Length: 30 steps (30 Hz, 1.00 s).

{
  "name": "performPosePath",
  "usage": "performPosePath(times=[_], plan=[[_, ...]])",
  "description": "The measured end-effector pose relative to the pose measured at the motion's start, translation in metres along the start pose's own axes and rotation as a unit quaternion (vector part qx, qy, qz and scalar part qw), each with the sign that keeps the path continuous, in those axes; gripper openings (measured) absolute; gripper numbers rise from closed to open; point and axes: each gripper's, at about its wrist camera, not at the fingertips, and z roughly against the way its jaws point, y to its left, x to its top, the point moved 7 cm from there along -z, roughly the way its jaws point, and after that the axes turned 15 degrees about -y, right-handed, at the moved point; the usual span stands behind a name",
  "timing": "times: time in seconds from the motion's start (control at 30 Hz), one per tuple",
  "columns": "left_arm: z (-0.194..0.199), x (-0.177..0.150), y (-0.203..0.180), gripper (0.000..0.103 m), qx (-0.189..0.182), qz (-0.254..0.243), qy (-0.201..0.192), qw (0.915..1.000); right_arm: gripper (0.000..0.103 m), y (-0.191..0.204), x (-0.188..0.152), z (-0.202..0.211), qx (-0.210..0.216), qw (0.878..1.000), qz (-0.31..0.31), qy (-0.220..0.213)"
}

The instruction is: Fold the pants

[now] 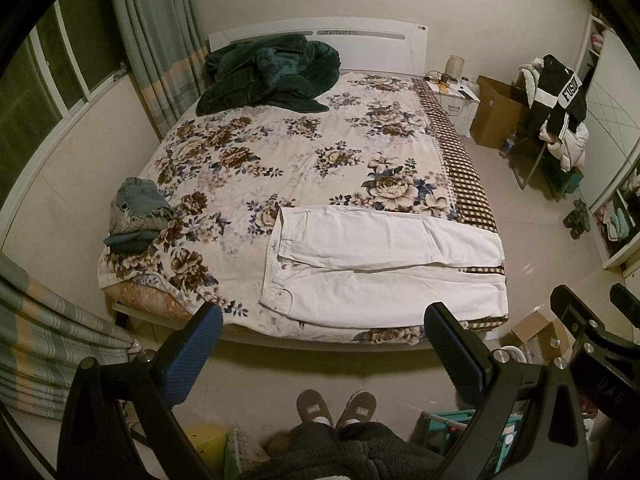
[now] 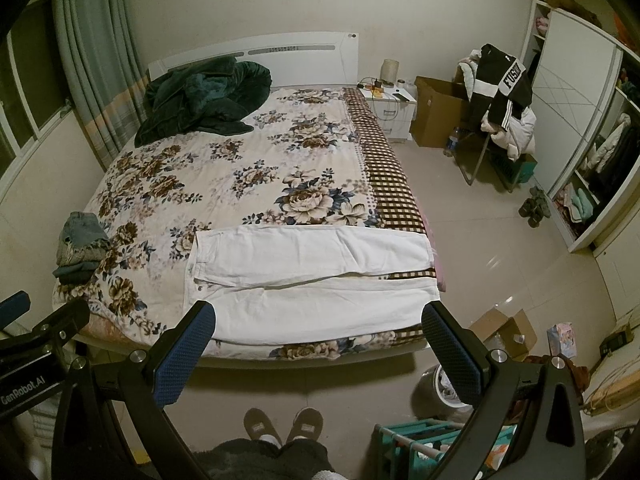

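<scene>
White pants [image 1: 384, 264] lie flat across the near end of the bed, waistband to the left, both legs running right to the bed's edge; they also show in the right wrist view [image 2: 312, 280]. My left gripper [image 1: 324, 332] is open and empty, held above the floor in front of the bed's foot. My right gripper [image 2: 320, 328] is open and empty too, at the same height just to the right; its body shows in the left wrist view [image 1: 592, 320]. Neither touches the pants.
Floral bedspread [image 1: 280, 152] covers the bed. A dark green blanket [image 1: 272, 76] is heaped at the headboard. Folded jeans [image 1: 138, 216] are stacked at the near left corner. A nightstand [image 1: 452, 96], cardboard boxes and a clothes-laden chair [image 1: 556, 120] stand right.
</scene>
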Motion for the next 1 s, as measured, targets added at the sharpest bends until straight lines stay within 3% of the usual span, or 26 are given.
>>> performPosePath(times=[0.43,0.6,0.83,1.0], plan=[[-0.001,0.0,0.002,0.103,0.004,0.0,-0.003,1.0,0.103,-0.003,-0.001,-0.004,0.001,1.0,-0.002,0.004],[-0.025,0.013,0.0,0.103,0.022,0.008,-0.012,0.9996,0.103,-0.011,-0.01,-0.019,-0.012,1.0,-0.011,0.005],[-0.08,0.022,-0.009,0.103,0.067,0.006,-0.024,0.9974,0.103,-0.049,-0.012,-0.113,-0.041,0.998,-0.034,0.018],[-0.13,0.024,-0.015,0.103,0.083,-0.001,-0.006,0.9966,0.103,-0.066,-0.012,-0.168,-0.041,0.998,-0.042,0.037]])
